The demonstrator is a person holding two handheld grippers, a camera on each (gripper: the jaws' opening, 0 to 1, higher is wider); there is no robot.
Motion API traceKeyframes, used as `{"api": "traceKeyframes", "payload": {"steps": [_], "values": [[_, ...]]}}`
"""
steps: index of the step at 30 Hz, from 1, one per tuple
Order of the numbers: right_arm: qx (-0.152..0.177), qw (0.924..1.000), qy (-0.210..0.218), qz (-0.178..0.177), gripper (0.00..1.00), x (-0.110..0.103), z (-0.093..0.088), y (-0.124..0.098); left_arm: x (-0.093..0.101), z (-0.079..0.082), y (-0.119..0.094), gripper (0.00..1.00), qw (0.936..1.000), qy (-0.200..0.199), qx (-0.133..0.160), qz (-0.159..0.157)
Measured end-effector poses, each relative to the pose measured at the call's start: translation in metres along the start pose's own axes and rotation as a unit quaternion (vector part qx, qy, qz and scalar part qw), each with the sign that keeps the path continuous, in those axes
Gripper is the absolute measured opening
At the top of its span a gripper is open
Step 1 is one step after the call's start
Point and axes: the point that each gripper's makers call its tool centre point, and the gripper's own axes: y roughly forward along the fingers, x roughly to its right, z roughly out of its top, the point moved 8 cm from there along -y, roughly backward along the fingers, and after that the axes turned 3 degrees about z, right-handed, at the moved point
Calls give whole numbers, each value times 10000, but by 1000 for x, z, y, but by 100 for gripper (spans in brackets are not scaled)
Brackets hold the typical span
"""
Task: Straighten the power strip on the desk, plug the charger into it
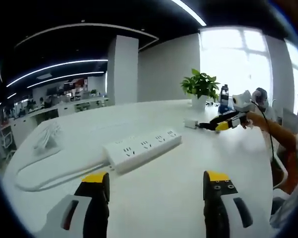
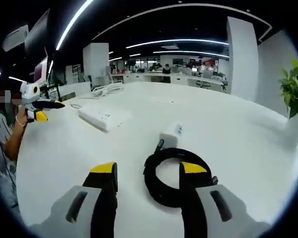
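Observation:
A white power strip point(image 1: 144, 146) lies at an angle on the white desk point(image 1: 179, 198), its white cord point(image 1: 44, 181) looping off to the left. My left gripper point(image 1: 156, 181) stands open just short of the strip, nothing between its jaws. Beyond the strip sits the small white charger point(image 1: 190, 123), with my right gripper point(image 1: 222, 126) right behind it in a person's hand. In the right gripper view the charger point(image 2: 171, 135) rests ahead of my open right gripper point(image 2: 149, 171). Its black coiled cable point(image 2: 161, 191) lies on the desk between and under the jaws. The power strip point(image 2: 104, 116) is farther left.
A potted plant point(image 1: 201, 87) and a blue bottle point(image 1: 224, 93) stand at the desk's far edge. A bundle of white cable point(image 1: 47, 136) lies at the left. The left gripper point(image 2: 39, 111) and the person's arm point(image 2: 12, 139) show along the desk's left edge.

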Motion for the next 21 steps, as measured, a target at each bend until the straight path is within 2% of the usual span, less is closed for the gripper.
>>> {"api": "traceKeyframes", "payload": {"steps": [4,14,21], "values": [[-153,9997,-139,87,48,-2,-1,2,0,0,0,78,10000,-4,10,-5],[-221,9991,-153,337,51,-8,0,8,-2,-1,-2,78,10000,-47,44,22],[-480,9984,-224,184,45,-5,0,7,-2,-1,-2,78,10000,-45,32,13]]}}
